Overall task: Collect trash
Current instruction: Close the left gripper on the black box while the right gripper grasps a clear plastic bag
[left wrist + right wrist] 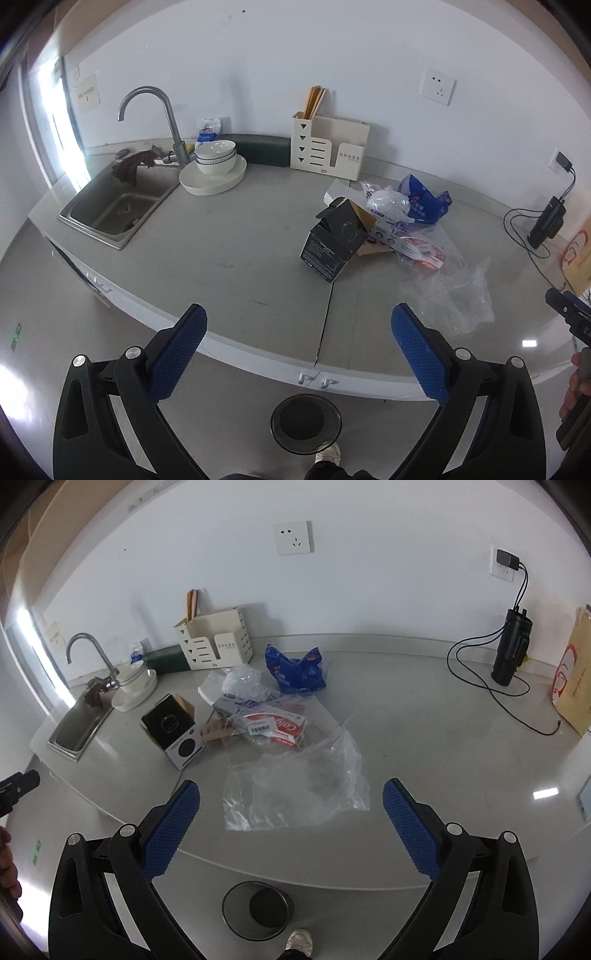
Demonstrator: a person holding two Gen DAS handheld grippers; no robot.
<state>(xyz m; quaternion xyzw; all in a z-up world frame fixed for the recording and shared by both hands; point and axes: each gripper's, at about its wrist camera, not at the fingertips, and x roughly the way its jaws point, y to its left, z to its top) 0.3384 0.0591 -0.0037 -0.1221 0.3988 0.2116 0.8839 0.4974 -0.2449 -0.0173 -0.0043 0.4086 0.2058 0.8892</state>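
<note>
Trash lies in a pile on the grey counter: an open black box, a red and white toothpaste carton, a blue crumpled bag, a white crumpled bag and a clear plastic sheet. A round black bin stands on the floor below the counter edge. My left gripper is open, hovering near the front edge, short of the box. My right gripper is open, with the clear sheet lying just beyond and between its fingers.
A sink with a tap is at the left, next to stacked bowls on a plate and a cream utensil holder. A black charger with cables and a paper bag stand at the right. A shoe is by the bin.
</note>
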